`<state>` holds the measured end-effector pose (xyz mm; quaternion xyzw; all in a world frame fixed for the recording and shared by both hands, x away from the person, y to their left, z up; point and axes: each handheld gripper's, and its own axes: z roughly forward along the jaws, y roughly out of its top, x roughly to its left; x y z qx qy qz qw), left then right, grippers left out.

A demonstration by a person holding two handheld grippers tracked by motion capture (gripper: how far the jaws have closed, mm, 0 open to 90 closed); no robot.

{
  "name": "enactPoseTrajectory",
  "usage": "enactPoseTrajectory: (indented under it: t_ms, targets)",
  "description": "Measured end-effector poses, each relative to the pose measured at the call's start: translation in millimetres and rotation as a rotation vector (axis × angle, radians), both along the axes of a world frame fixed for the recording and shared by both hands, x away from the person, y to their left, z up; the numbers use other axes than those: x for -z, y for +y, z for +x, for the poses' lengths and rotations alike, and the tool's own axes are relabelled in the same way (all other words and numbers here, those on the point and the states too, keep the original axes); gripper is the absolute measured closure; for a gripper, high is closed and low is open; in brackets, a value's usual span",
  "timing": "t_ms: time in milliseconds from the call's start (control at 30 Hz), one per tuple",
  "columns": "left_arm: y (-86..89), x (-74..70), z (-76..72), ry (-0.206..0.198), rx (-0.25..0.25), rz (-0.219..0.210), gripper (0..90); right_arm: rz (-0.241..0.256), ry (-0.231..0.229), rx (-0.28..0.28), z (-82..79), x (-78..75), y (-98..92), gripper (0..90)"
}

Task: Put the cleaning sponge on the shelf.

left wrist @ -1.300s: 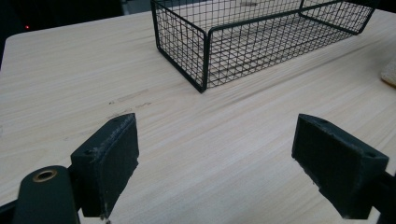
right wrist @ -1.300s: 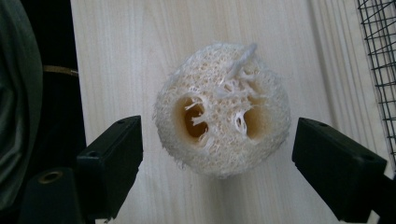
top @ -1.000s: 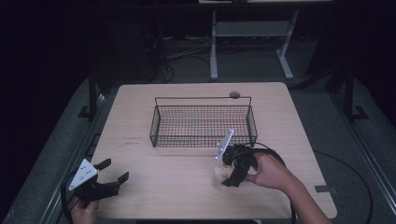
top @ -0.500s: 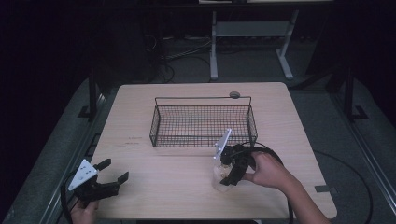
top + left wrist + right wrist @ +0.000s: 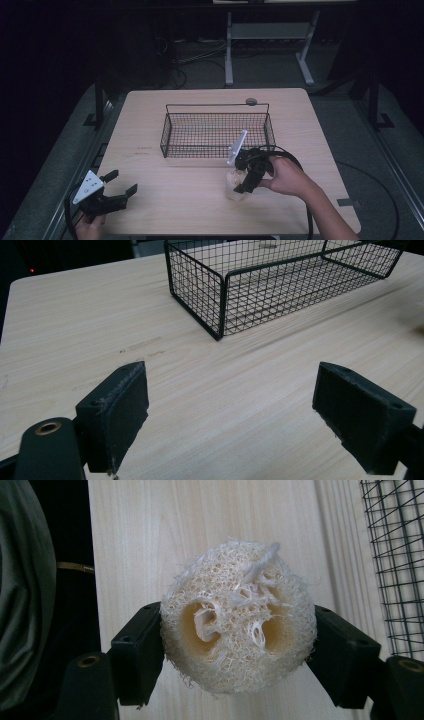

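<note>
Worktop (image 5: 150,120): pale wood, carrying everything below. Landmark taken as the wire basket (image 5: 215,131), black mesh, standing at the worktop's middle toward the far edge.

Right claw (image 5: 239,182): near the basket's front right corner, on the person's side of it, held in the right hand (image 5: 287,176). Its jaws press on both sides of the loofah sponge (image 5: 239,617), a round, pale, fibrous piece with hollow channels showing on its face. The sponge sits outside the basket, just in front of that corner, above the worktop surface.

Left claw (image 5: 120,184): well apart from the basket, off its front left corner near the worktop's near edge. Jaws spread wide, nothing between them.
</note>
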<state>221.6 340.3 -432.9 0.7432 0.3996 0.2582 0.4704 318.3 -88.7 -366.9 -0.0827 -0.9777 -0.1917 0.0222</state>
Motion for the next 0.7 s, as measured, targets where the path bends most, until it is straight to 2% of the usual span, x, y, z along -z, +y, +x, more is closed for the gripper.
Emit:
enactPoseTrajectory:
  t_ms: [700]
  targets:
    - [-0.8, -0.5, 0.0, -0.005, 0.002, 0.007, 13.9, 0.025, -0.002, -0.006, 14.8, -27.5, 6.4, 28.1]
